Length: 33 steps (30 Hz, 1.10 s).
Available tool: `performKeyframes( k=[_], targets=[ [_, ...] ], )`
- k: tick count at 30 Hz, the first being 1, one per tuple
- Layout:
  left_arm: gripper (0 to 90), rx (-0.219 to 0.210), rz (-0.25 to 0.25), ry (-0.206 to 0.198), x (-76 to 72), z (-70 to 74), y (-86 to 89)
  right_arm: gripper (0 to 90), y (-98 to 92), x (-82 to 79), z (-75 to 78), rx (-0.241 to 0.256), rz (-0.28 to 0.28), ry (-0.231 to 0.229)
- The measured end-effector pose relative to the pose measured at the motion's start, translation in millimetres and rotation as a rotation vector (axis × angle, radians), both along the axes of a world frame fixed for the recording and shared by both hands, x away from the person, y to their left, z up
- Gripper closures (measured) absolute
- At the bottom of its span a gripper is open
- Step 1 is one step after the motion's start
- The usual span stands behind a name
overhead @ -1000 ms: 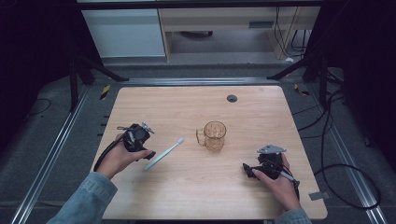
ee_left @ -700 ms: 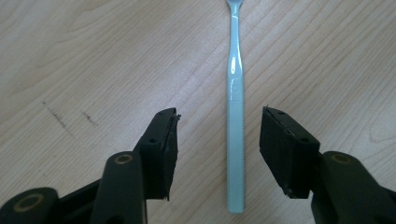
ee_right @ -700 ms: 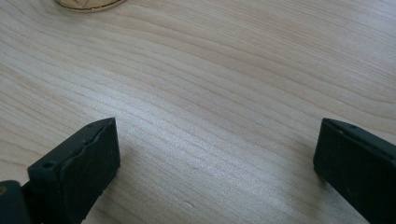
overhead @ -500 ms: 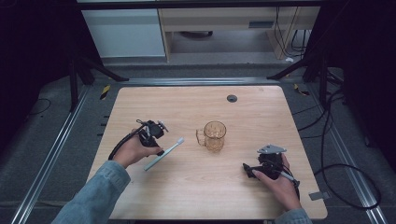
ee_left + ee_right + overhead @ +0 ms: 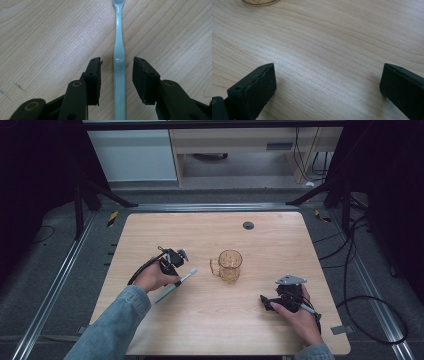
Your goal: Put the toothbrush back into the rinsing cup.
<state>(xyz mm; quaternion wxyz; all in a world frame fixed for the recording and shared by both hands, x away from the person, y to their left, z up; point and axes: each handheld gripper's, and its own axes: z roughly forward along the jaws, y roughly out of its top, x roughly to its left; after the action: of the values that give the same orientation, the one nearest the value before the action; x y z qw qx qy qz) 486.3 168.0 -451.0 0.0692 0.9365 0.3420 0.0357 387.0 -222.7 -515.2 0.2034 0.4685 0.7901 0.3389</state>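
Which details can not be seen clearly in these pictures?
- Toothbrush: the handle's end is cut off by the bottom edge in the left gripper view; in the high view the hand covers part of it.
- Glass mug: cut off by the top edge in the right gripper view.
- Mug's contents: too small in the high view.

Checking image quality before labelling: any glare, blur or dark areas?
High view: table evenly lit, surroundings dark. Left gripper view: sharp, small glare spot on the toothbrush handle. Right gripper view: jaws soft, broad sheen on the wood, mug base cropped at the top.
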Motion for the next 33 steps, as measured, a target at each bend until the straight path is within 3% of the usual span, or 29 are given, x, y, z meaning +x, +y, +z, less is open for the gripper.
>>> performKeyframes(
  k=[9, 33],
  targets=[
    [58.8, 0.024, -0.007, 0.027, 9.8, -6.0, -7.4, 0.9, 0.0, 0.0, 0.0, 0.001, 0.0, 0.001],
    [63.3, 0.05, -0.022, 0.053, 14.4, -11.3, -12.0, 0.9, 0.0, 0.0, 0.0, 0.001, 0.0, 0.001]
  ],
)
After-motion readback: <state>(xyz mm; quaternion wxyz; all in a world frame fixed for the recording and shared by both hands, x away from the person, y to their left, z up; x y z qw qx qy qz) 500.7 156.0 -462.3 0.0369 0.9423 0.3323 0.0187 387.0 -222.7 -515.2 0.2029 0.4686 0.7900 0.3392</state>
